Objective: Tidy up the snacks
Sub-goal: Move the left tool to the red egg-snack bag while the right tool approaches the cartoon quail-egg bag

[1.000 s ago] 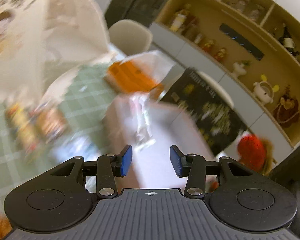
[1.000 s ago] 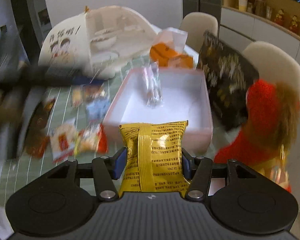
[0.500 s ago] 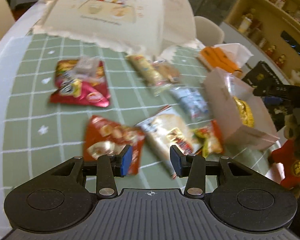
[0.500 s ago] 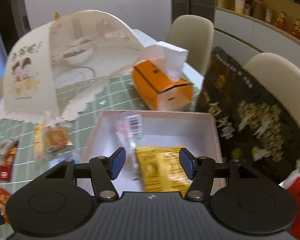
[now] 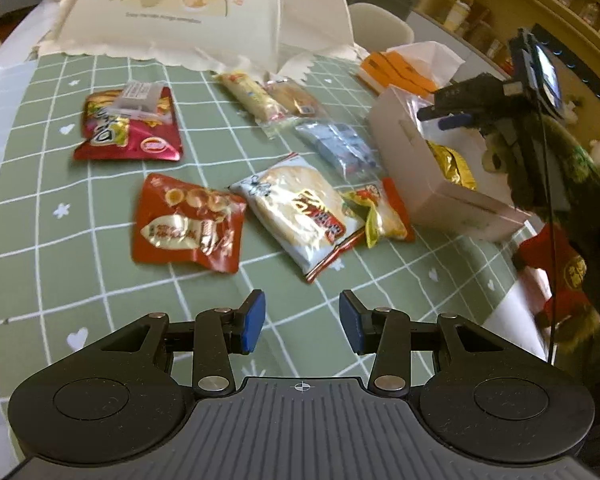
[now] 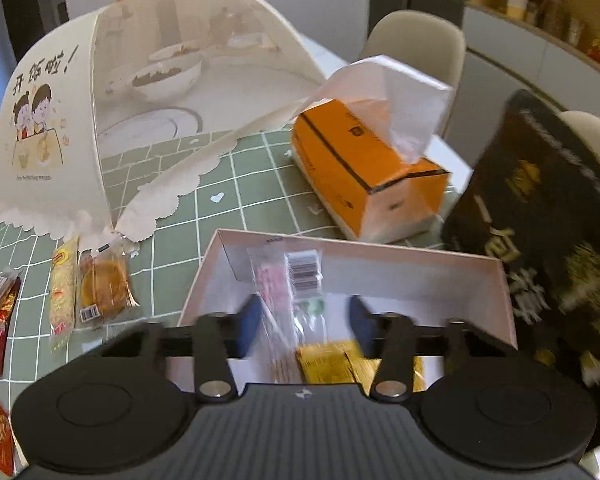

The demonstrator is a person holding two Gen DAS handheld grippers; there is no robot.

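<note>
a: snacks left on the green cloth, left to right?

b: two red packets, a red biscuit pouch, two pastry sticks, a white cracker bag, a silvery pack and a small yellow one, all outside the box.

a: and inside the pink box?

b: a clear sachet and the yellow packet, possibly more, since that corner was blurred.

a: tongs?

b: left gripper was spread and empty above the cloth. right gripper had just been closing over the box, jaws apart, gripping nothing.

a: so barely begun.
</note>
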